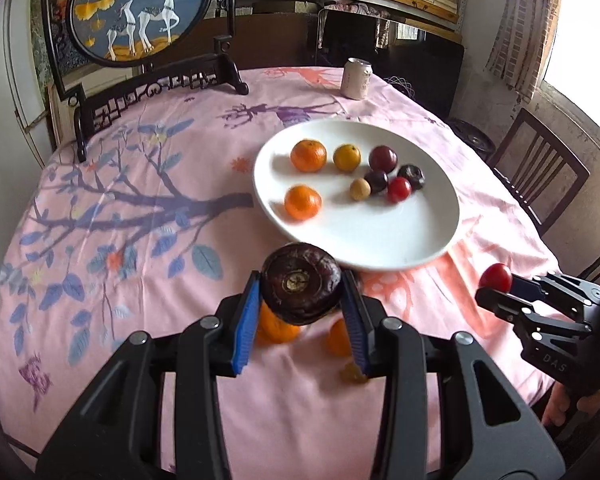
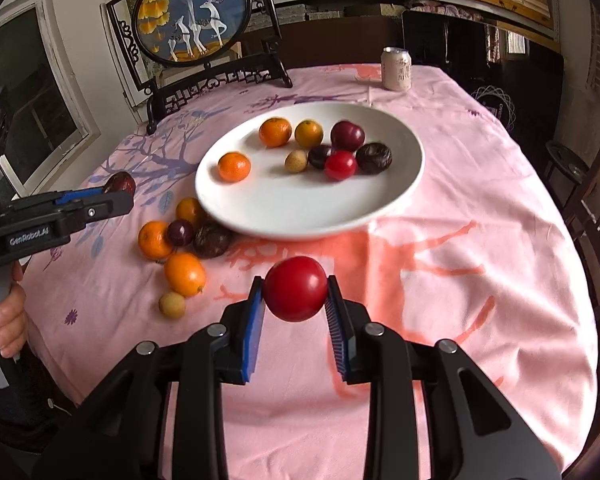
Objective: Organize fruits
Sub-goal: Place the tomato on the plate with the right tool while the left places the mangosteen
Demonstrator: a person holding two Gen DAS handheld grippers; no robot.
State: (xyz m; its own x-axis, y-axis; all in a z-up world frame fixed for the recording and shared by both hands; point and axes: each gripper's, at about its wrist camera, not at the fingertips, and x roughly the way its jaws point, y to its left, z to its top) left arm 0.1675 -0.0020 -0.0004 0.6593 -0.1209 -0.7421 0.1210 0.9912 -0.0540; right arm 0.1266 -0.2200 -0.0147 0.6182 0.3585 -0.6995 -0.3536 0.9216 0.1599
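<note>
My left gripper (image 1: 302, 290) is shut on a dark purple passion fruit (image 1: 302, 282), held above the pink tablecloth in front of the white plate (image 1: 380, 240). In the right wrist view that gripper (image 2: 118, 188) comes in from the left with the same fruit (image 2: 120, 184). My right gripper (image 2: 296, 290) is shut on a red tomato (image 2: 296, 288), also seen at the right in the left wrist view (image 1: 496, 278). The plate (image 2: 300, 216) holds several fruits: oranges, plums, a tomato, a longan and a passion fruit. Several loose fruits (image 2: 180, 240) lie on the cloth left of the plate.
A drink can (image 2: 396, 68) stands at the table's far side. A framed deer screen (image 2: 192, 16) on a dark wooden stand sits at the back left. Wooden chairs (image 1: 540, 172) stand to the right. A hand (image 2: 8, 320) holds the left gripper's handle.
</note>
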